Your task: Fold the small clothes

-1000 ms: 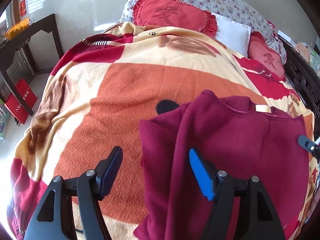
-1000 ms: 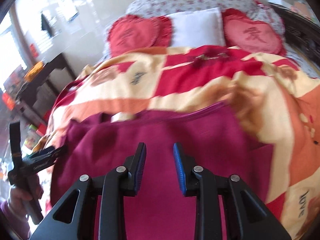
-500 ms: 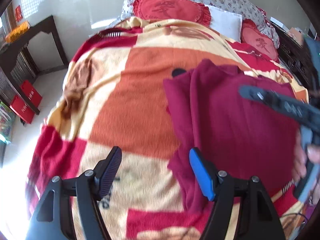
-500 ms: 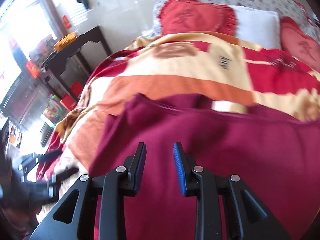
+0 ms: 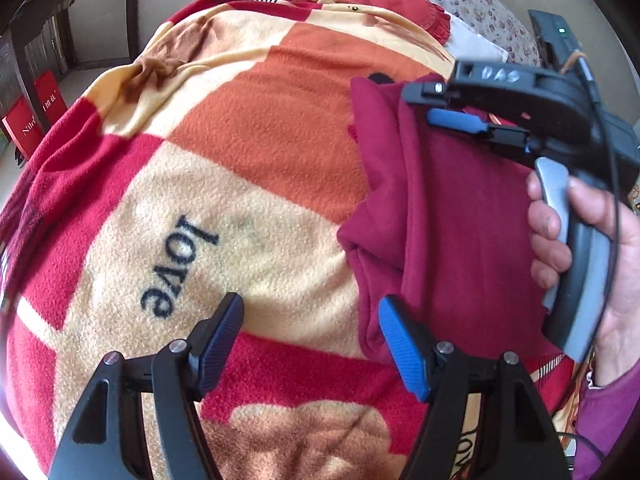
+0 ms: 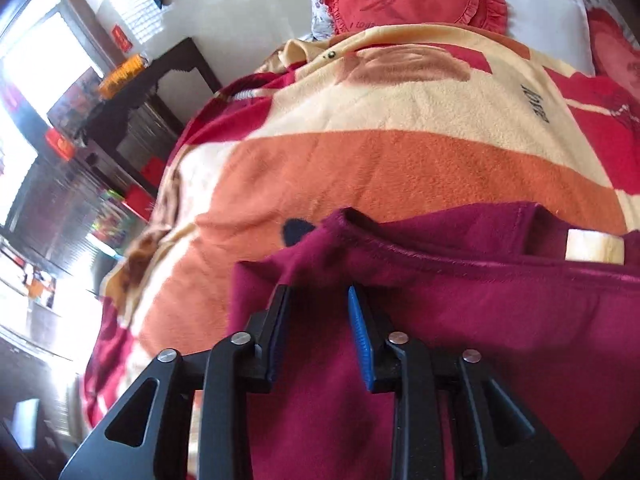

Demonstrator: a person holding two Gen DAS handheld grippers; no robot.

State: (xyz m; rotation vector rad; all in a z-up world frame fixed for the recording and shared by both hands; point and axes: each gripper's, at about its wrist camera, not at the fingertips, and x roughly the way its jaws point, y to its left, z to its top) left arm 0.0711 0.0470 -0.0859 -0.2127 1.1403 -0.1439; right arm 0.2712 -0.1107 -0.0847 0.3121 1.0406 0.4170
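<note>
You have the maroon garment (image 5: 460,216) lying on the patterned blanket (image 5: 248,128), filling the 3 o'clock side of your left wrist view, its near hem down toward 5 o'clock and a fold already running along its left edge. Your left gripper (image 5: 310,334) hangs with its jaws spread wide and nothing between them, poised over the blanket just beside the garment's lower-left corner at about 6 o'clock. Your right gripper (image 6: 318,334) sits low over the upper-left shoulder of the garment, at 12 o'clock from its tips; its jaws are opening, and the cloth lies beneath them rather than pinched. I judge the step to be taking both left-side corners for the next fold. Bring each gripper down onto a single edge, catch all layers there without snagging the fleecy blanket below, and close both together so the fold line stays straight.
</note>
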